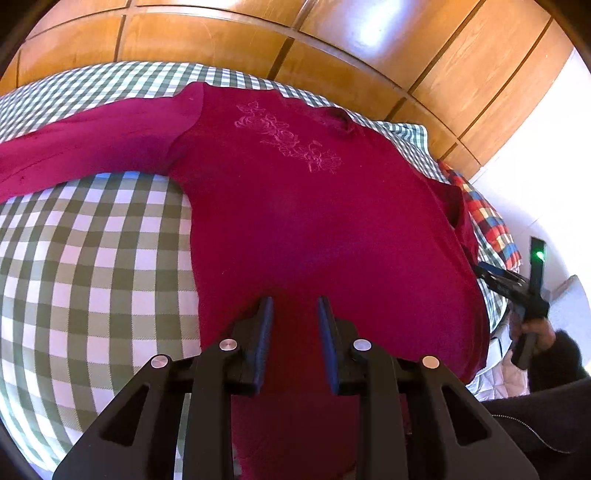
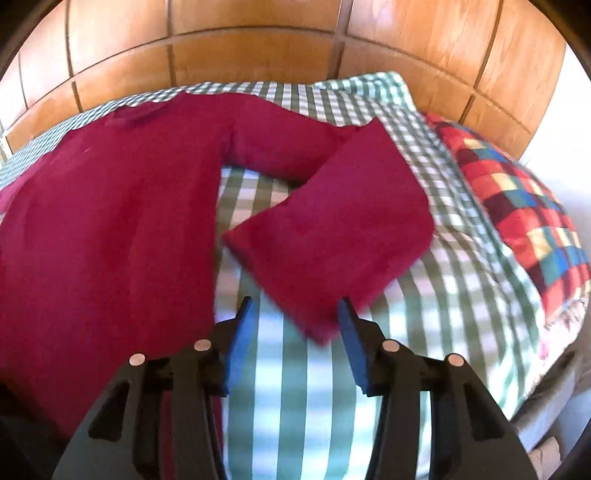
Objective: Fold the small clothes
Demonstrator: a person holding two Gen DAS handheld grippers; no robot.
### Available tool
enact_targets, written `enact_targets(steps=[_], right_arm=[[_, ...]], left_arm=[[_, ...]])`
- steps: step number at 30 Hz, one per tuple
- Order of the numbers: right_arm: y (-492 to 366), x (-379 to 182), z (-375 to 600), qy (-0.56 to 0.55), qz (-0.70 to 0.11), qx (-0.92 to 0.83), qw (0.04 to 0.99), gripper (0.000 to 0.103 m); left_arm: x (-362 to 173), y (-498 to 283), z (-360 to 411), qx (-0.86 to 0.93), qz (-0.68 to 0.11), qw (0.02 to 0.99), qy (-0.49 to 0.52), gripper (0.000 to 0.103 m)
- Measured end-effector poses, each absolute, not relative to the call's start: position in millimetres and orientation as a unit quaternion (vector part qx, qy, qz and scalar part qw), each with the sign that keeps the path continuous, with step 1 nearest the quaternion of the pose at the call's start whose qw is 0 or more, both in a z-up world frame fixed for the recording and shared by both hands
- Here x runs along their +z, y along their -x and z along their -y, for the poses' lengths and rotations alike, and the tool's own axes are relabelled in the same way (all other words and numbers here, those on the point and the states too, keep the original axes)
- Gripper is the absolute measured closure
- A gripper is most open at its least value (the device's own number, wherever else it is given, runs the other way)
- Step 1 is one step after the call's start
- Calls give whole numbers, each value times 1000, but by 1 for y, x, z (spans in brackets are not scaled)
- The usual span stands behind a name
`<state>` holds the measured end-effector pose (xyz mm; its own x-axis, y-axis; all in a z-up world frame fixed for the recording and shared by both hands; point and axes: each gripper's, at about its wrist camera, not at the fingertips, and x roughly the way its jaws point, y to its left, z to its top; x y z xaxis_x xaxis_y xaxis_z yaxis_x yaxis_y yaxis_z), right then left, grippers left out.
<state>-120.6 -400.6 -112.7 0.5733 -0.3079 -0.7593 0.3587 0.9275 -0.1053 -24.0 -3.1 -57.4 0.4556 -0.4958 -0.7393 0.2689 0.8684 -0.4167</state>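
Two grippers: we record one black two-finger tool with blue pads per hand, both over a bed.
Garment: we see a crimson long-sleeved knit top with tone-on-tone floral embroidery on the chest [image 1: 295, 206], spread flat on a green-and-white checked bedcover [image 1: 92, 258], neckline toward the far side.
Left sleeve: we note it stretched straight out to the side, flat on the checked cover.
Right sleeve [image 2: 328, 229]: we find it bent at the elbow and doubled back toward the hem; its cuff end lies between the right tool's pads.
Left gripper [image 1: 295, 306]: we see its fingers standing a narrow gap apart over the lower body of the top; crimson cloth fills the gap, but we cannot tell whether the pads pinch it.
Right gripper [image 2: 295, 310]: we find its jaws parted, the right pad just beside the sleeve edge, the left pad clear of it; nothing is clamped. This view is motion-blurred.
Right hand [image 1: 535, 328]: we see it in the left view, in a dark sleeve, holding the tool at the garment's right edge.
Surroundings: we note glossy wooden panelled doors [image 1: 332, 33] behind the bed and a multicoloured patchwork-check quilt [image 2: 524, 206] at the bed's right end, beside the checked cover.
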Motion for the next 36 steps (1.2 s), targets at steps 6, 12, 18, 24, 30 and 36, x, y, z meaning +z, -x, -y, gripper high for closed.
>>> enact_targets(steps=[6, 12, 18, 24, 30, 36], right_arm=[[109, -109, 416, -70, -426, -171, 886, 94], [138, -46, 492, -299, -305, -147, 892, 97], [150, 30, 517, -443, -138, -39, 885, 97], [77, 92, 432, -403, -130, 84, 902, 97], [-25, 101, 325, -359, -200, 181, 894, 97], [-99, 59, 247, -327, -289, 215, 874, 97]], left_arm=[[-57, 17, 5, -231, -474, 840, 124, 79], [-47, 4, 12, -246, -466, 841, 122, 79], [-39, -10, 25, -265, -456, 841, 118, 79], [-29, -24, 33, -277, -440, 846, 119, 79], [-20, -43, 26, -274, -420, 853, 144, 79], [-24, -72, 2, -251, -417, 849, 207, 79]])
